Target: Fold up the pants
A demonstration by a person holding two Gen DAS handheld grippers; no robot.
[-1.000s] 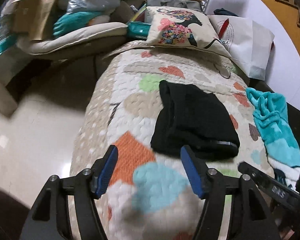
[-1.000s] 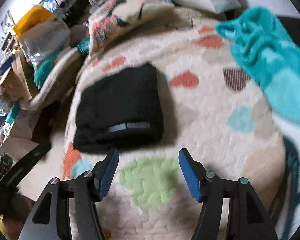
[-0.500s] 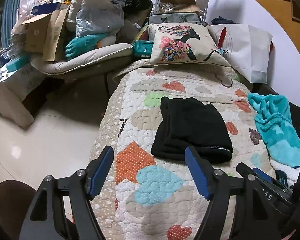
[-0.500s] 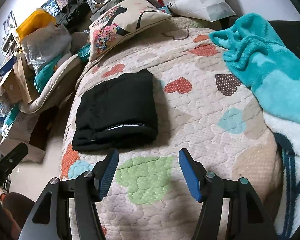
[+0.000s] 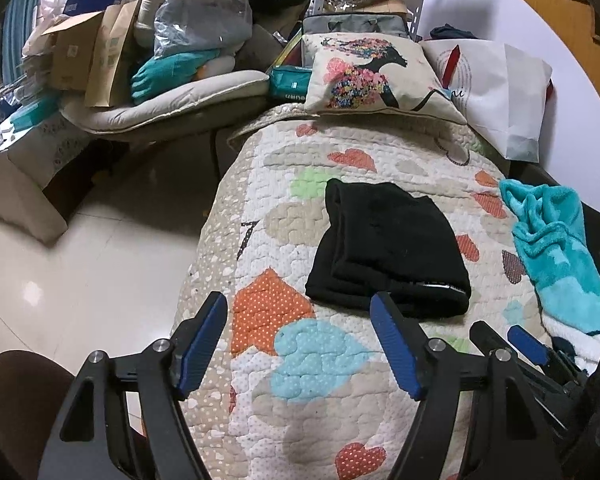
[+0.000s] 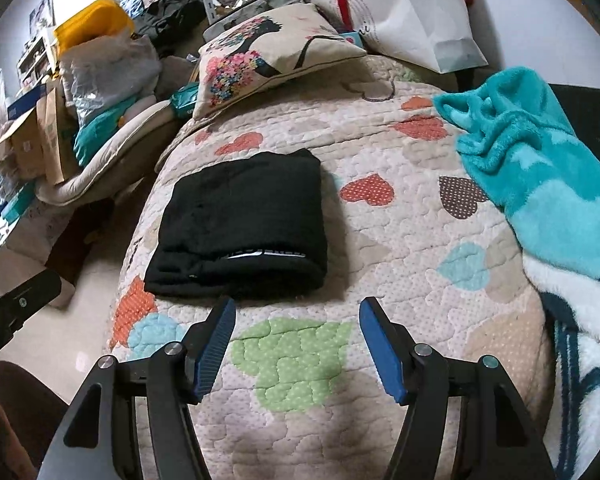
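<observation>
The black pants (image 5: 388,248) lie folded into a compact rectangle on the heart-patterned quilt (image 5: 308,360); they also show in the right wrist view (image 6: 244,224). My left gripper (image 5: 300,344) is open and empty, held back from the pants' near edge. My right gripper (image 6: 296,344) is open and empty, just in front of the pants' near edge. The right gripper's blue fingertip (image 5: 526,342) shows at the lower right of the left wrist view.
A teal fleece blanket (image 6: 540,184) lies at the quilt's right side. A printed cushion (image 6: 268,52) and a white bag (image 6: 412,8) sit at the far end. Boxes and bags (image 5: 140,40) crowd the left beyond the tiled floor (image 5: 80,272).
Both grippers have pulled back and up from the folded pants, so more of the quilt and room shows. The pants have not moved.
</observation>
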